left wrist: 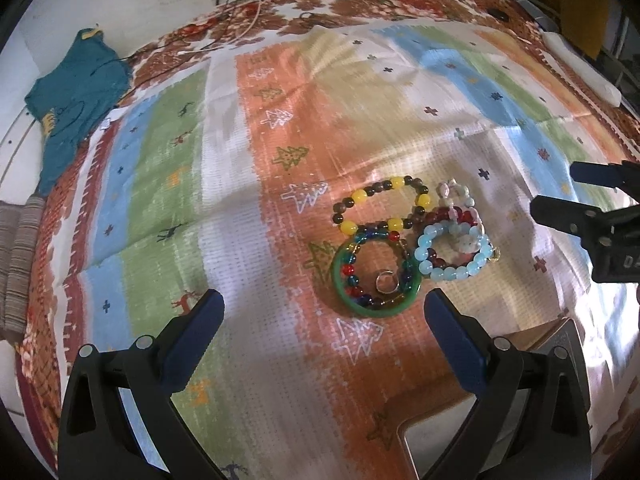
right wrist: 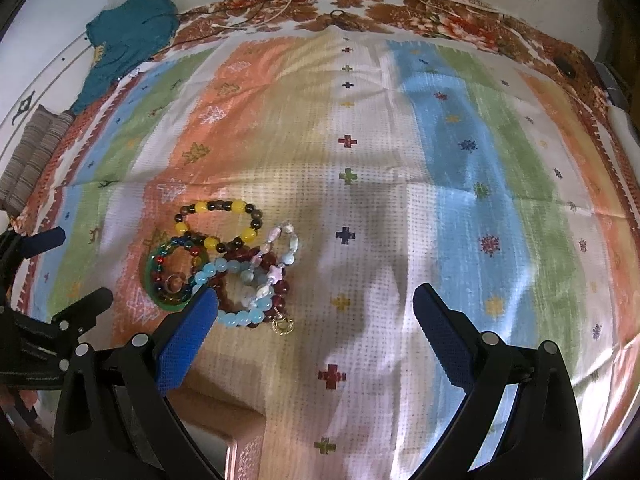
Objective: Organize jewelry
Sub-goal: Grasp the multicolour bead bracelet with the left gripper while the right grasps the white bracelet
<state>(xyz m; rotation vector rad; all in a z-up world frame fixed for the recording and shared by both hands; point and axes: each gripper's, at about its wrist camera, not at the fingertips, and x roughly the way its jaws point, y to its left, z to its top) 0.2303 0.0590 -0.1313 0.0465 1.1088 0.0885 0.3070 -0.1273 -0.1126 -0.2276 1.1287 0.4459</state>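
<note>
A pile of jewelry lies on a striped cloth (left wrist: 280, 208): a green bangle (left wrist: 374, 313) with a multicoloured bead bracelet (left wrist: 362, 240) and a silver ring (left wrist: 387, 281) inside it, a yellow-and-brown bead bracelet (left wrist: 384, 188), a light-blue bead bracelet (left wrist: 454, 270), a dark red one (left wrist: 452, 216) and a pale pink one (left wrist: 456, 194). My left gripper (left wrist: 324, 304) is open and empty, just in front of the bangle. My right gripper (right wrist: 314, 300) is open and empty, its left fingertip (right wrist: 200, 312) beside the light-blue bracelet (right wrist: 236, 318). A gold charm (right wrist: 282, 325) lies there.
A box corner (left wrist: 420, 420) sits near the front edge, also in the right wrist view (right wrist: 224, 416). A teal garment (left wrist: 76, 96) and a striped cushion (left wrist: 16, 248) lie at the far left. Cords (left wrist: 256, 12) run along the back. A white object (left wrist: 580, 64) lies at the far right.
</note>
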